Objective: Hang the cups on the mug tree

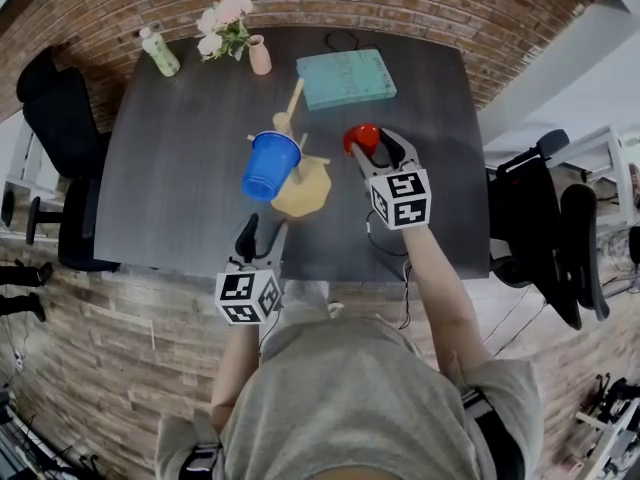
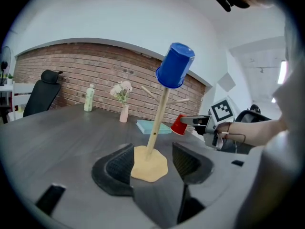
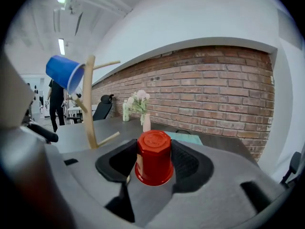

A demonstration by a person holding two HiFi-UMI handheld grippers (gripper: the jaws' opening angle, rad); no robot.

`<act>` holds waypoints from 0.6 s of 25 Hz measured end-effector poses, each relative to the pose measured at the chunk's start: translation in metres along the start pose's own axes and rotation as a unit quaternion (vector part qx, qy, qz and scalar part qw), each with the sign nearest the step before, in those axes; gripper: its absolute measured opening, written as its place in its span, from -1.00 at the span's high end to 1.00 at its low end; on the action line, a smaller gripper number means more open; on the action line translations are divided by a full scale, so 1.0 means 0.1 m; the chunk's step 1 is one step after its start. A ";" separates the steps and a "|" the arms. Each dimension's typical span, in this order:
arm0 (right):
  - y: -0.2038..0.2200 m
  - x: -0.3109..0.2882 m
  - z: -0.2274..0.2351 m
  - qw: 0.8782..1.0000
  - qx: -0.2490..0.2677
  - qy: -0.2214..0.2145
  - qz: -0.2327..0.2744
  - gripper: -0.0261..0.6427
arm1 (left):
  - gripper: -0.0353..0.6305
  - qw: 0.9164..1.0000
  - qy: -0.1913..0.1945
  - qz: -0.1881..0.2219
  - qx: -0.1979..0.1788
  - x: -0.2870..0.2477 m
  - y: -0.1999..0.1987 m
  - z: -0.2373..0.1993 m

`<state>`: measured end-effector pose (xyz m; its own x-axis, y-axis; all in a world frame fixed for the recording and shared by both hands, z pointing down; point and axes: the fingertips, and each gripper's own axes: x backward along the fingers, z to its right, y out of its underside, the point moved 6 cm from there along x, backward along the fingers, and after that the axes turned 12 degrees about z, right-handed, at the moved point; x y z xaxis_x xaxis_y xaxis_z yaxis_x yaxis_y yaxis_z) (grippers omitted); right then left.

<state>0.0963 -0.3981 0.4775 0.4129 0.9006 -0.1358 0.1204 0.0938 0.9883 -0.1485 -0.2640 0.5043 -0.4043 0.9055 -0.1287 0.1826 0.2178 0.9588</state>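
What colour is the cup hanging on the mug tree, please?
Blue: the cup shows best in the left gripper view.

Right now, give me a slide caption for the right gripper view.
Right gripper holds a red cup; mug tree with a blue cup hung on it at left.

Cup (image 1: 270, 165) sits, seemingly hooked, on the mug tree (image 1: 303, 194); book (image 1: 346, 78) behind.

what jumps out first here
A blue cup sits tilted, bottom up, on a peg of the wooden mug tree in the middle of the dark table. Just to its right, the right gripper holds a red cup between its jaws, not yet on the tree.
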 end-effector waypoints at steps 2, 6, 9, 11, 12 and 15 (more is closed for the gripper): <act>-0.14 0.07 -0.03 1.000 0.003 -0.007 0.013 0.25 | 0.19 1.000 -0.002 0.004 0.000 0.06 -0.01 0.04; -0.40 0.21 -0.11 0.999 0.011 -0.019 0.036 0.25 | 0.19 1.000 -0.006 0.009 0.000 0.17 -0.02 0.11; -0.58 0.29 -0.16 0.998 0.018 -0.025 0.050 0.25 | 0.19 1.000 -0.008 0.016 -0.002 0.25 -0.05 0.16; -0.69 0.35 -0.19 0.998 0.023 -0.029 0.059 0.25 | 0.19 1.000 -0.010 0.019 -0.002 0.30 -0.07 0.19; -0.75 0.38 -0.20 0.997 0.025 -0.031 0.064 0.26 | 0.19 1.000 -0.011 0.021 -0.003 0.32 -0.08 0.21; -0.89 0.46 -0.23 0.996 0.028 -0.036 0.078 0.26 | 0.19 1.000 -0.013 0.024 -0.006 0.39 -0.09 0.26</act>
<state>0.0832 -0.3555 0.3847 0.4938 0.8695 0.0119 0.0999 -0.0702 0.9925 -0.1427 -0.2209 0.4836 -0.3724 0.9238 -0.0885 0.1911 0.1696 0.9668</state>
